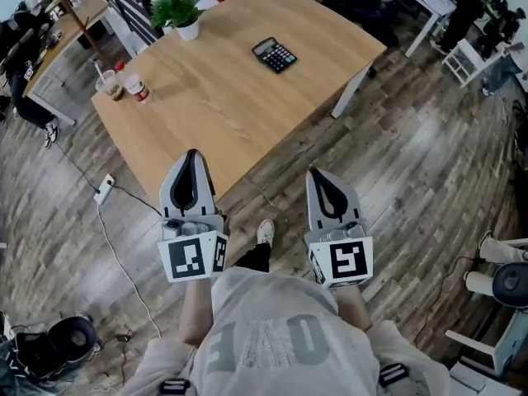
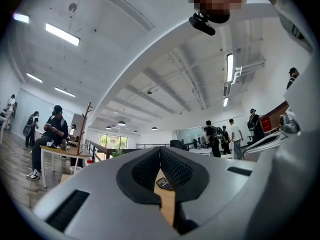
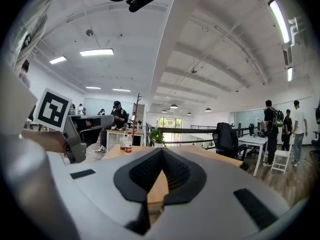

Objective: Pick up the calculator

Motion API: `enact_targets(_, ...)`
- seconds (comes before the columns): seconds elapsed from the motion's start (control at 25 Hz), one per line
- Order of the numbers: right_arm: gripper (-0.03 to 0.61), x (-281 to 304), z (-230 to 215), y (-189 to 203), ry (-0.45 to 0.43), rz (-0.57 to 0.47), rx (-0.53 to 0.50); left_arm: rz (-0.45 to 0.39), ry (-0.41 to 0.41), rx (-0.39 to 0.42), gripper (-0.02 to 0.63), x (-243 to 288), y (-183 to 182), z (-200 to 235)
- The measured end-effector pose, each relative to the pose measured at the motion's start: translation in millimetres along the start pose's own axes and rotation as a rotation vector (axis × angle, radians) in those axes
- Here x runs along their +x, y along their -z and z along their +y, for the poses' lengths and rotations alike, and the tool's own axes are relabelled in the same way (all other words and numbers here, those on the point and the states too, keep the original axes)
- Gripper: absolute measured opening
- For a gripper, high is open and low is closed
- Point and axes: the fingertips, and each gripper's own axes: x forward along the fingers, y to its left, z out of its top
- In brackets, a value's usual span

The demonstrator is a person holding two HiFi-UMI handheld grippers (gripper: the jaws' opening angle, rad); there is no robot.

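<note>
A black calculator (image 1: 275, 54) lies flat on the far right part of the light wooden table (image 1: 214, 97). Both grippers are held short of the table's near edge, well away from the calculator. My left gripper (image 1: 191, 158) points at the near edge with its jaws shut and nothing in them. My right gripper (image 1: 318, 176) hangs over the floor to the right, also shut and empty. In the left gripper view the calculator (image 2: 164, 184) shows small through the gap below the closed tips of the left gripper (image 2: 160, 151). The right gripper view shows the right gripper (image 3: 161, 150) and the table top beyond it.
A potted plant (image 1: 183, 13) stands at the table's far edge. A drink cup (image 1: 109, 85) and a bottle (image 1: 136, 87) sit at its left side. A power strip (image 1: 104, 188) and cable lie on the floor at the left. Other desks, chairs and people fill the room behind.
</note>
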Motion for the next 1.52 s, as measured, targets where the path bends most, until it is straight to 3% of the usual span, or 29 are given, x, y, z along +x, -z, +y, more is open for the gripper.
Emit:
enact_targets(0.12,0.018,53,-16,1,-0.012,0.032,0.007,0.006,0.016,0.028,0.009,49,8,10)
enact_targets(0.24,0.018,92,-27,3,-0.013,0.058,0.018,0.004,0.004,0.005,0.009,88,13,26)
enact_targets(0.52,0.018,132,-46,11,-0.016,0.099,0.077,0.027,-0.007,-0.014,0.009,137,23,39)
enact_targets(0.84,0.018,183,-61,3,-0.092,0.034,0.152,0.031,-0.031,-0.017,0.009,168,29,41)
enact_targets(1.12,0.018,235,-83,-11,-0.199,-0.007,0.116,0.019,-0.085,-0.023,0.009,211,37,41)
enact_targets(1.52,0.018,290,-118,-18,-0.265,-0.021,0.104,-0.009,-0.124,0.008,0.009,263,33,32)
